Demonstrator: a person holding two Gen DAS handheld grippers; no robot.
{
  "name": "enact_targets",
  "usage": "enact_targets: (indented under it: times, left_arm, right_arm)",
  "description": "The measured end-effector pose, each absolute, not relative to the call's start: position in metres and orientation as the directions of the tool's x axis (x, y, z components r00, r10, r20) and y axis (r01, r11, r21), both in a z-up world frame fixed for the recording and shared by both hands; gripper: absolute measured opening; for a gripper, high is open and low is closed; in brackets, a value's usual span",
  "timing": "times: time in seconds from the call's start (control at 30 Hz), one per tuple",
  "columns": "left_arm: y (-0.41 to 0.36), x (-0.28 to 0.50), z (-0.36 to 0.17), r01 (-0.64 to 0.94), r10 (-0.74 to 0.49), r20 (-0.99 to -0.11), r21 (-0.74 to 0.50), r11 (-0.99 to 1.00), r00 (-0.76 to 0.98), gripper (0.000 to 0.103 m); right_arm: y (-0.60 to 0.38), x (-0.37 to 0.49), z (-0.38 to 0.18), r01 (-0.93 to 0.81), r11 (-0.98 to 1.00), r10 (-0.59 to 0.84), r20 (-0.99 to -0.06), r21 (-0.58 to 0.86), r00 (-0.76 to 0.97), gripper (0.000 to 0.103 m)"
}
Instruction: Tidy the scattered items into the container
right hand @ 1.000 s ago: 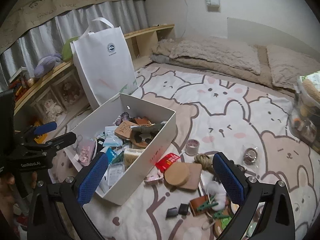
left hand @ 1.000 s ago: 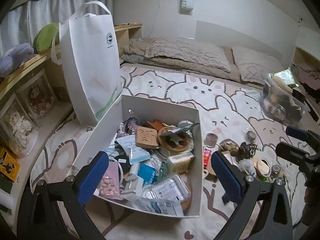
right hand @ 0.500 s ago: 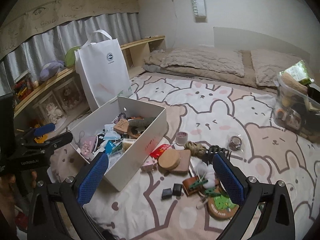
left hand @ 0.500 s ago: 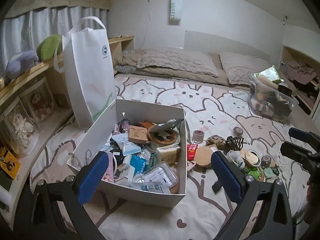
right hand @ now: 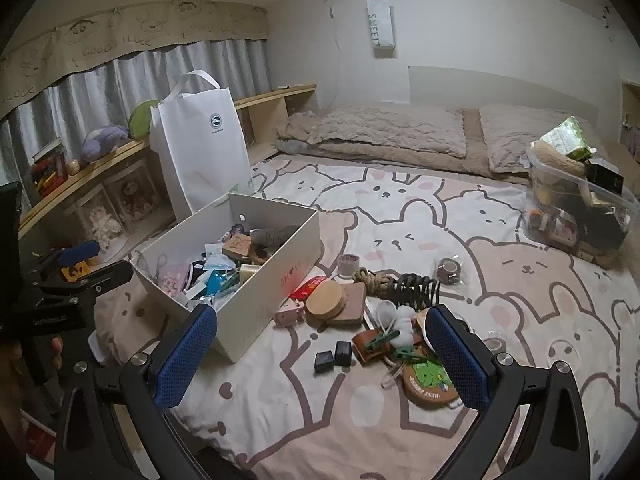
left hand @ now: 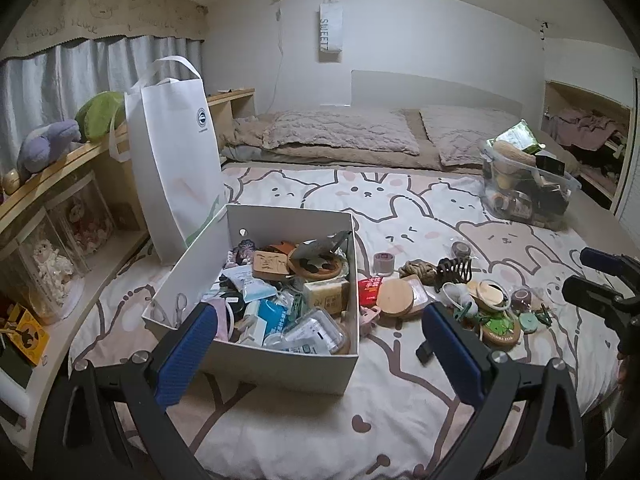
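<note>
I hold my left gripper [left hand: 318,344] and right gripper [right hand: 320,354] spread wide and empty above the bed. The white rectangular cardboard box [right hand: 276,292] sits half full on the animal-print bedsheet [right hand: 520,280]. Just beside it lie a round wooden coaster [right hand: 325,302] and a black claw hair clip [right hand: 416,287].

A white tote bag [left hand: 176,168] stands upright at the left edge of the bed [left hand: 400,196], against a wooden shelf [left hand: 60,168] carrying plush toys [left hand: 48,148]. Two pillows [left hand: 340,136] lie at the head, and a clear bin [left hand: 524,192] of clutter sits near the right edge
</note>
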State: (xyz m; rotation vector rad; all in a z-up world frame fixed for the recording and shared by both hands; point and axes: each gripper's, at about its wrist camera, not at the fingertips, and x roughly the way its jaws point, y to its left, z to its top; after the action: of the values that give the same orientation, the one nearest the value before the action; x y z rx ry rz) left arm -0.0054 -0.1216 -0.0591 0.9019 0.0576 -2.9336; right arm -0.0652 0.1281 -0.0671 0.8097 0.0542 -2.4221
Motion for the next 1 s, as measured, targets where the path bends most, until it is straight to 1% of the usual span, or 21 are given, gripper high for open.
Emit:
enact_targets:
  times: [0.27,0.53,1.0]
  left_arm:
    - [-0.116,0.015,-0.059,0.068,-0.049,-0.549,-0.015,-0.998,-0.834,0.103]
    - [-0.109,0.029,-0.06,0.05,-0.037,-0.547,-0.01,-0.999,-0.836,0.103]
    - [-0.107,0.04,-0.059,0.045,-0.031,-0.539,-0.013,-0.999,-0.842,0.103]
  right_arm:
    - [0.141,-0.049,-0.068,0.525,-0.84,-0.504,-0.548,0.134,-0.668,0.103]
    - [0.144,-0.038,-0.071,0.51,-0.854,-0.473,-0.551,0.097,-0.688,0.103]
    - [0.145,-0.026,-0.068,0.514,-0.853,-0.476,-0.541,0.092,-0.693,0.103]
